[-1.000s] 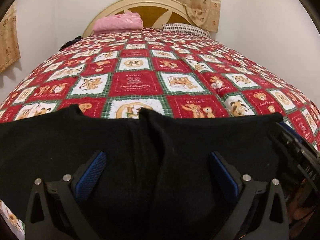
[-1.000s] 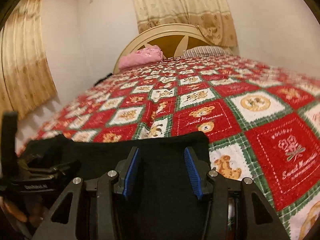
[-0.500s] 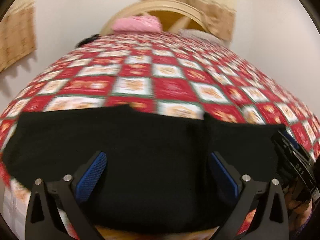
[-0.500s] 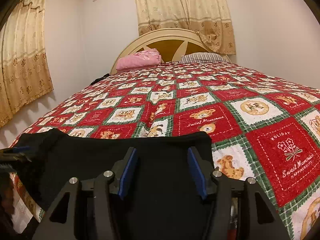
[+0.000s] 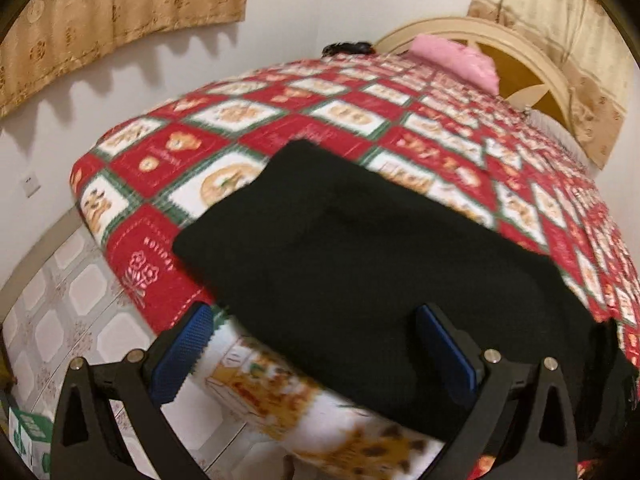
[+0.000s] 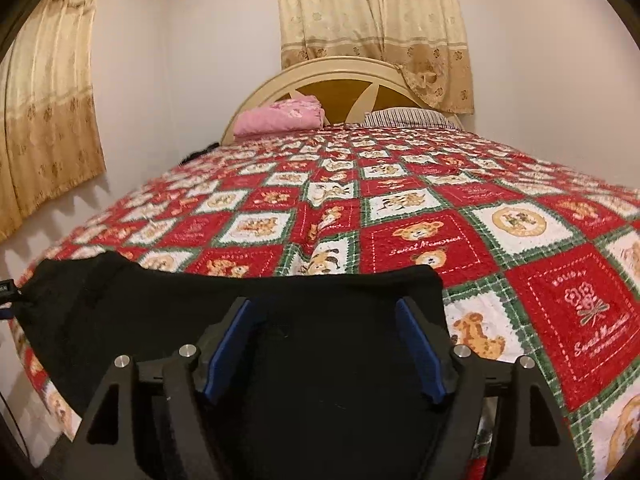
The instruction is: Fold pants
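Black pants [image 5: 360, 264] lie flat in a folded slab at the foot of a bed [image 6: 520, 240], near its left corner, their near edge hanging just over the bed's edge. The left gripper [image 5: 316, 348] hovers over that near edge with its jaws wide and nothing pinched between its blue pads [image 5: 182, 354]; cloth passes under the right-hand pad only, and the left-hand one hangs over the quilt's drop and the tiled floor [image 5: 80, 300]. The right gripper [image 6: 324, 348] sits low over the pants toward their right end, its jaws opening, the fabric lying under them rather than clamped.

By the look of it one fold is laid down and the cloth let go; a further fold across the length appears to be next. That calls for both grippers to take the two corners of one short end and carry it over the other without dragging the stack off the edge.

Room is generous: the quilt runs bare up to a pink pillow [image 6: 280, 120] and a striped one [image 6: 408, 117] at the headboard [image 6: 340, 80]. The left side is tight, with wall and curtain [image 5: 120, 12] close by.
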`<action>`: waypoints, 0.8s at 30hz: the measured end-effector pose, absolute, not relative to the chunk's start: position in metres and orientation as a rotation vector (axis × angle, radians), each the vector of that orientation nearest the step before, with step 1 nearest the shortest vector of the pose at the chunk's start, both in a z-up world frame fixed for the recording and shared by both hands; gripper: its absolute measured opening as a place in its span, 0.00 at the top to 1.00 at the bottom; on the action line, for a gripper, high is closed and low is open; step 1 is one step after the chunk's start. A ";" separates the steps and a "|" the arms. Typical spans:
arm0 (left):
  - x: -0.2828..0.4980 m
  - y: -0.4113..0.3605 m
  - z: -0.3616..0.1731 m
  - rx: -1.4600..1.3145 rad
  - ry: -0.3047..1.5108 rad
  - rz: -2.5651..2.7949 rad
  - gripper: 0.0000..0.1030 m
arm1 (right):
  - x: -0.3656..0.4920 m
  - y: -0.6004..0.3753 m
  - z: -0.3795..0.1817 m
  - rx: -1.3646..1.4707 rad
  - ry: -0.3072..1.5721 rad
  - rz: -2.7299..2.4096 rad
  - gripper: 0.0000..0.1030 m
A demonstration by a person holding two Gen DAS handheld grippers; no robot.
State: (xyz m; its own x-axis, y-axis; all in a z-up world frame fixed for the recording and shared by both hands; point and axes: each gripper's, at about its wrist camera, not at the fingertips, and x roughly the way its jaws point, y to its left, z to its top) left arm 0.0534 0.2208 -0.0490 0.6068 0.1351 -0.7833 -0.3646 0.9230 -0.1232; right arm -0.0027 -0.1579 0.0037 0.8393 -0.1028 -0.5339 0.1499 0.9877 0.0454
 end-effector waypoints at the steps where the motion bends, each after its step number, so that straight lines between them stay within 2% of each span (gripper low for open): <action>1: 0.054 0.221 -0.051 -0.280 0.877 0.294 0.00 | -0.002 -0.152 0.007 0.064 0.568 -0.158 0.27; 6: 0.055 0.220 -0.050 -0.264 0.864 0.298 0.00 | -0.014 -0.115 0.028 0.093 0.459 0.008 0.27; 13: 0.056 0.221 -0.049 -0.262 0.871 0.300 0.00 | 0.007 -0.058 -0.001 0.051 0.594 0.175 0.27; 14: 0.056 0.221 -0.049 -0.262 0.873 0.301 0.00 | 0.008 -0.050 -0.009 0.007 0.605 0.159 0.25; 24: 0.065 0.225 -0.049 -0.275 0.864 0.316 0.00 | 0.002 -0.049 -0.010 -0.005 0.571 0.141 0.22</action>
